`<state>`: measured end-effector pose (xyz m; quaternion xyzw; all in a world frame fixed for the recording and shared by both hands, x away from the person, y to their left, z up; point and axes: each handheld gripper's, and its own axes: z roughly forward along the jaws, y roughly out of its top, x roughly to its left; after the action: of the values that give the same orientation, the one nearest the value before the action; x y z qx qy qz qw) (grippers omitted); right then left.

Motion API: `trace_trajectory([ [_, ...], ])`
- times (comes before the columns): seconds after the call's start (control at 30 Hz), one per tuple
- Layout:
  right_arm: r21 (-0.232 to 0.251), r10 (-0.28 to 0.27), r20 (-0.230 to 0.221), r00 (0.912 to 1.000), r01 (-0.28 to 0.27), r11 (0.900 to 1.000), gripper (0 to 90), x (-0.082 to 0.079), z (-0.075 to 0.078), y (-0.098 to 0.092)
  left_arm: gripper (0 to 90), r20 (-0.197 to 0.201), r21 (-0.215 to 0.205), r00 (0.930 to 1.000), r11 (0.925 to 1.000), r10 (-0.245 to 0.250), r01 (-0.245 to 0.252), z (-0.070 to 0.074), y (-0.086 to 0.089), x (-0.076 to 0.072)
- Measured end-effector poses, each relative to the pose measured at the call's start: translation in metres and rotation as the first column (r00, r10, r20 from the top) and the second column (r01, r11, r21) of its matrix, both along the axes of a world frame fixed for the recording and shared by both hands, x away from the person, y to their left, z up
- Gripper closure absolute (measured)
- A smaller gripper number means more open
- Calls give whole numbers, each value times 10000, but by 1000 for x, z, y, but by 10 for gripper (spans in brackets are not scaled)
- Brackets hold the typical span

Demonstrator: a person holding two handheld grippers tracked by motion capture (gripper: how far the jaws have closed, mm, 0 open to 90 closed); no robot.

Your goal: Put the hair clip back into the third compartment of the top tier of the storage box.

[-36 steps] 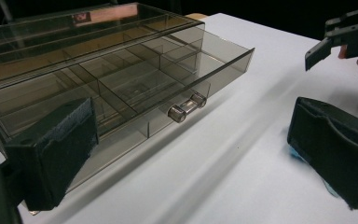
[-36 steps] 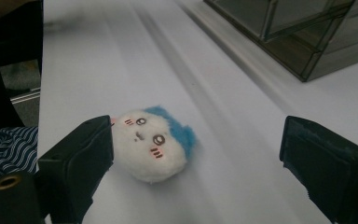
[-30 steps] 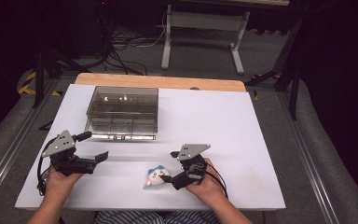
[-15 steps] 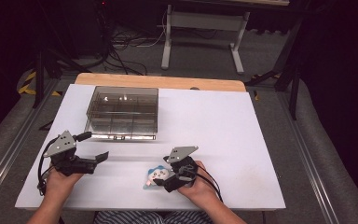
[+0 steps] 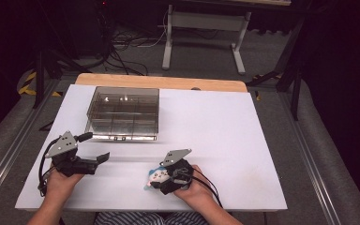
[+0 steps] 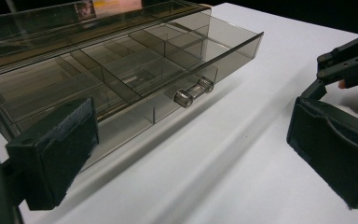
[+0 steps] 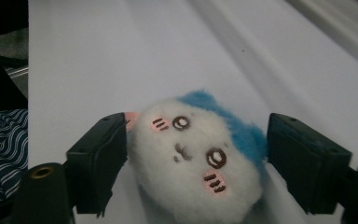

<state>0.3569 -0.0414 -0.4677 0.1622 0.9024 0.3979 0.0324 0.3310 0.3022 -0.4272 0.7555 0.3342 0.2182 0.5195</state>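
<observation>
A small white plush toy [image 5: 157, 176] with a blue top and pink cheeks lies near the table's front edge. In the right gripper view the plush toy [image 7: 196, 158] sits between the jaws of my right gripper [image 7: 196, 123]. The jaws have just been closing around it: the left pad [image 7: 103, 154] touches the fur, while the right pad [image 7: 303, 158] stands just beside the blue part, and the toy looks unsqueezed. In the high view my right gripper [image 5: 153, 180] points left over the toy. My left gripper [image 5: 96, 146] stands open and empty, aimed at the smoky clear drawer box [image 5: 122, 112].
The drawer box [image 6: 121, 70] has its drawer drawn out, with several empty compartments and a clear knob [image 6: 193, 92] at the front. The white table sheet [image 5: 215, 131] stretches bare to the right. A wooden strip [image 5: 159, 82] borders the far edge.
My right gripper has moved left and slightly down, so the plush toy now sits between its jaws. The left gripper has stayed in place.
</observation>
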Motion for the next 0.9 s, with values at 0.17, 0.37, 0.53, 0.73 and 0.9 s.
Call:
trace_trajectory([
  [0.17, -88, -33, 2, 10000, 33, 10000, 316, 0, 0, 0, 35, 3, -6, 10000, 10000, -9, 9, 0, 0, 0],
  [0.37, 181, -98, 222, 9997, 94, 9998, 342, -1, 8, -5, 35, 40, 38, 10000, 10000, -16, 16, 0, 1, 0],
  [0.53, 285, -157, 305, 9994, 148, 9995, 347, 0, 11, -9, 35, 50, -8, 10000, 10000, -12, 12, 0, 0, 0],
  [0.73, 473, -266, 423, 9988, 246, 9986, 347, 1, 18, -14, 35, 20, 9, 10000, 10000, 10, -10, 0, 0, 0],
  [0.9, 583, -335, 523, 9981, 304, 9978, 347, 2, 23, -16, 35, 64, 6, 10000, 10000, -12, 12, 0, 0, 1],
])
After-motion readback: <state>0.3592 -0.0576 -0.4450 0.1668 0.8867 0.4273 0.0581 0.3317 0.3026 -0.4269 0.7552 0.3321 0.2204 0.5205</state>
